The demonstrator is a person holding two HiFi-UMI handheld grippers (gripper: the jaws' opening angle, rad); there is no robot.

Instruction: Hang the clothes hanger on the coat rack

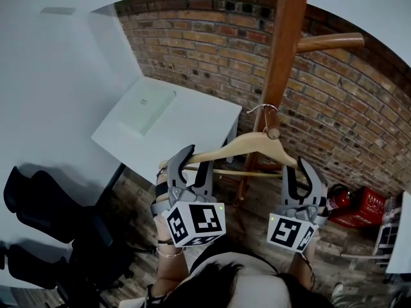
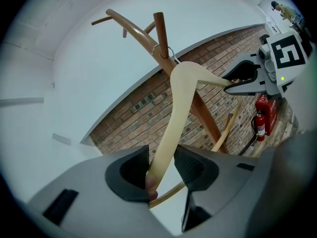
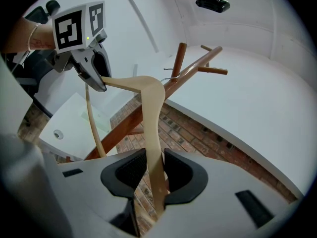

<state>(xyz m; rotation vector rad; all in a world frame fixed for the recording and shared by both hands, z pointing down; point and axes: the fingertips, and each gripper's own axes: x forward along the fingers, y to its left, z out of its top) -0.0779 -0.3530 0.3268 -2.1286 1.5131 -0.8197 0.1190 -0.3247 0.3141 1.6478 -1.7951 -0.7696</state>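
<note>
A pale wooden hanger (image 1: 247,144) hangs level in front of the wooden coat rack (image 1: 282,56). Its metal hook (image 1: 262,109) lies against the rack's pole, just above a short peg (image 1: 274,133); I cannot tell whether it rests on the peg. My left gripper (image 1: 184,162) is shut on the hanger's left end (image 2: 171,128). My right gripper (image 1: 302,170) is shut on the right end (image 3: 151,128). In the left gripper view the arm passes between the pads (image 2: 193,165). The right gripper view shows the other arm pinched at the jaws, with the left gripper (image 3: 96,78) at the far tip.
A white table (image 1: 199,130) with a pale green pad (image 1: 149,108) stands left of the rack. A black chair (image 1: 45,204) is at the lower left. A fire extinguisher (image 1: 337,197) and a red box (image 1: 367,207) sit by the brick wall (image 1: 359,108). A rack branch (image 1: 331,42) juts right overhead.
</note>
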